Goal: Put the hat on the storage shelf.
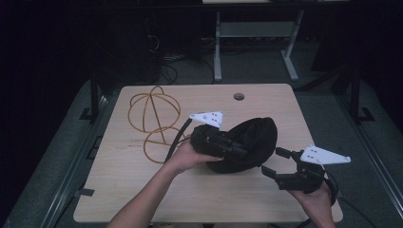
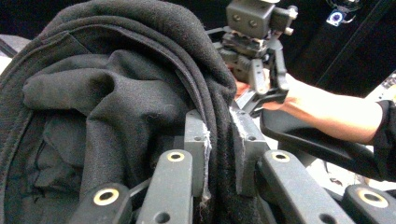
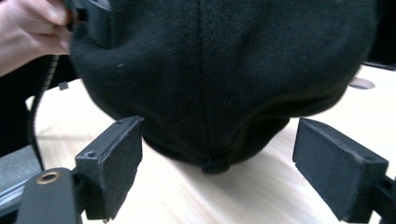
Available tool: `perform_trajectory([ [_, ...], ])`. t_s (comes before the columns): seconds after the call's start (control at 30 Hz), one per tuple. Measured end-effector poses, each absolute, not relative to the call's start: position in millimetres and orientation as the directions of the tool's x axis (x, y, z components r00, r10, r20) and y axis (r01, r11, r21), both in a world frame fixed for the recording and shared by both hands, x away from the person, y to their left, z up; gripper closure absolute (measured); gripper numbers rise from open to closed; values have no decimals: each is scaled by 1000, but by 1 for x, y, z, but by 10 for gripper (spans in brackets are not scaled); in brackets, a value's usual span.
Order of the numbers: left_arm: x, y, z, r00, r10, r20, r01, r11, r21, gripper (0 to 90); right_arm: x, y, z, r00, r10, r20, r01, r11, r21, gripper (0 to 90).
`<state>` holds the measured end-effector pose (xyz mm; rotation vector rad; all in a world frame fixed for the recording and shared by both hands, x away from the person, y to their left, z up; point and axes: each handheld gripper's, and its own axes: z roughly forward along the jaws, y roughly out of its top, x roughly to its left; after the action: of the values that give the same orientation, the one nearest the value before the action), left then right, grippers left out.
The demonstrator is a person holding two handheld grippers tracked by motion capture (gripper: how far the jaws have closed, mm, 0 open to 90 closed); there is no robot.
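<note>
A black fabric cap (image 1: 256, 135) is lifted off the wooden table (image 1: 142, 190), tilted, its hollow side toward my left. My left gripper (image 1: 236, 151) is shut on the cap's rim; in the left gripper view the folded cloth (image 2: 140, 93) is pinched between the two pads of the left gripper (image 2: 219, 144). My right gripper (image 1: 274, 162) is just right of the cap, open, touching nothing. In the right gripper view the cap's crown (image 3: 224, 70) hangs just beyond the wide-apart pads of the right gripper (image 3: 219, 156). The right gripper (image 2: 268, 77) also appears behind the cap in the left gripper view.
A golden wire frame (image 1: 153, 111) of joined hoops stands at the table's back left, with a flat wire ring (image 1: 159, 145) at its foot. A round hole (image 1: 239, 96) is near the far edge. Desk legs (image 1: 217, 47) stand on the floor beyond.
</note>
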<state>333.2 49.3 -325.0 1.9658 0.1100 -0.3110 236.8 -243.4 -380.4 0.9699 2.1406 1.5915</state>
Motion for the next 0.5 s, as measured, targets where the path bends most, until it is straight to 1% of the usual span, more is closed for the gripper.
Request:
perform_trajectory([
  [0.03,333,49,-324,961,-73,-268,218,-402,889,787,239,-241,-379,-721,678,142,334,160,929,166],
  [0.07,332,48,-323,959,-74,-275,225,-393,891,787,241,-239,-378,-715,685,139,333,159,929,187],
  [0.13,331,45,-321,960,-89,-265,210,-396,894,788,244,-235,-377,-710,693,129,321,155,934,242],
  [0.2,329,43,-319,961,-89,-260,206,-394,896,788,246,-231,-376,-700,705,114,309,156,938,331],
  [0.3,328,41,-318,963,-94,-254,197,-398,896,788,247,-227,-376,-678,727,111,298,134,945,504],
  [0.37,328,40,-318,962,-90,-259,205,-392,897,788,248,-225,-375,-687,715,129,299,116,947,669],
  [0.4,328,40,-318,961,-90,-260,207,-387,898,788,248,-224,-375,-688,715,122,289,116,950,729],
  [0.43,329,41,-318,961,-90,-262,209,-385,899,788,248,-223,-374,-683,721,112,284,121,951,776],
  [0.5,331,44,-317,959,-80,-271,224,-367,903,784,247,-223,-373,-684,722,105,273,120,954,838],
])
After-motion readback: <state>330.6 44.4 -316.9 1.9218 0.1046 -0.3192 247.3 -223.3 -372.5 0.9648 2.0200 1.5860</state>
